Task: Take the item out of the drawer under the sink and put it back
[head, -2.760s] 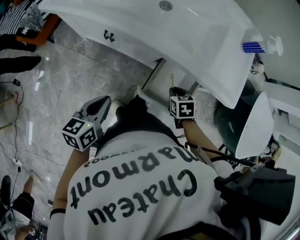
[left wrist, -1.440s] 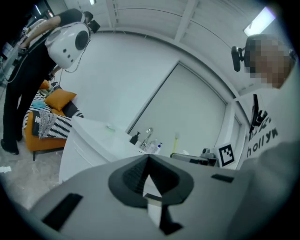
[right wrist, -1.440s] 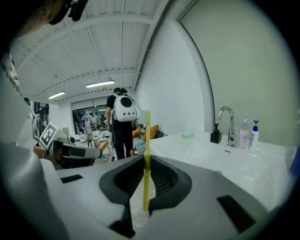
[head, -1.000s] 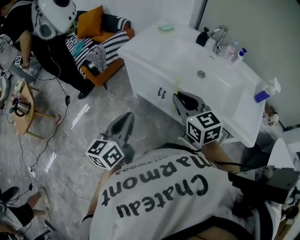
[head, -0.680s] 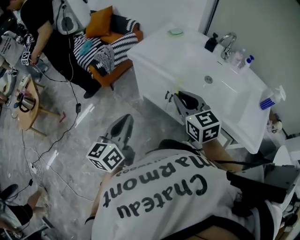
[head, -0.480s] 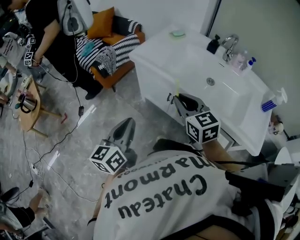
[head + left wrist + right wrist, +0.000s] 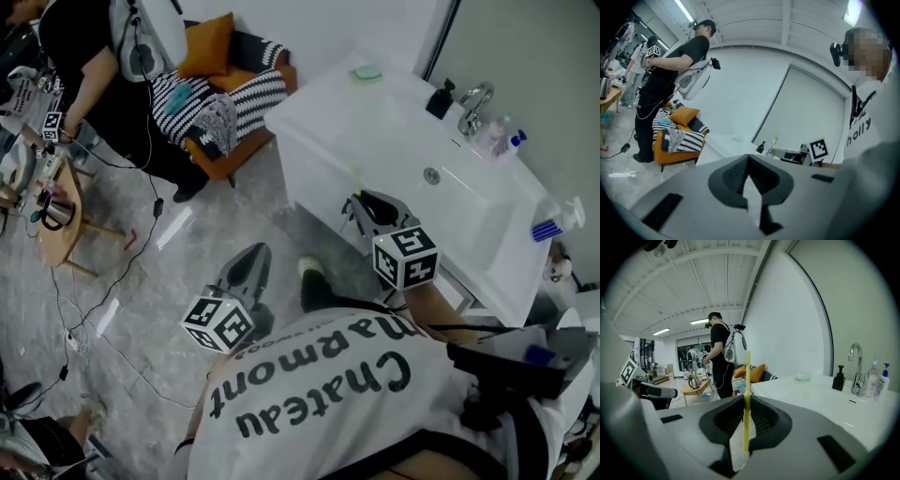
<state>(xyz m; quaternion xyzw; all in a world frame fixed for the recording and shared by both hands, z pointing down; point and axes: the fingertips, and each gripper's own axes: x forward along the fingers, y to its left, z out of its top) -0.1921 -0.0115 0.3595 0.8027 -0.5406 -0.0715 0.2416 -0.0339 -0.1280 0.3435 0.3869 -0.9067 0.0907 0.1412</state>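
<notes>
Right tool (image 7: 746,401) was clamped on a thin yellow item (image 7: 747,376). Its two jaws pressed on the lower part of it. It was long and skinny, and it stood straight up out of the jaws, with its free end pointing up in the right gripper view. In the head view it poked out past the tool's tip toward the front of the white sink bench (image 7: 375,122), near it.

Left tool (image 7: 749,159) had its jaws together with nothing between them. It was off to the left, over the grey floor (image 7: 169,272), well apart from the bench.

On the bench stood a tap (image 7: 473,94), a black pump bottle (image 7: 439,98) and a green dish (image 7: 367,72). Past the bench were an orange chair (image 7: 217,147) with a striped blanket (image 7: 202,98), and a person in black (image 7: 94,56).
</notes>
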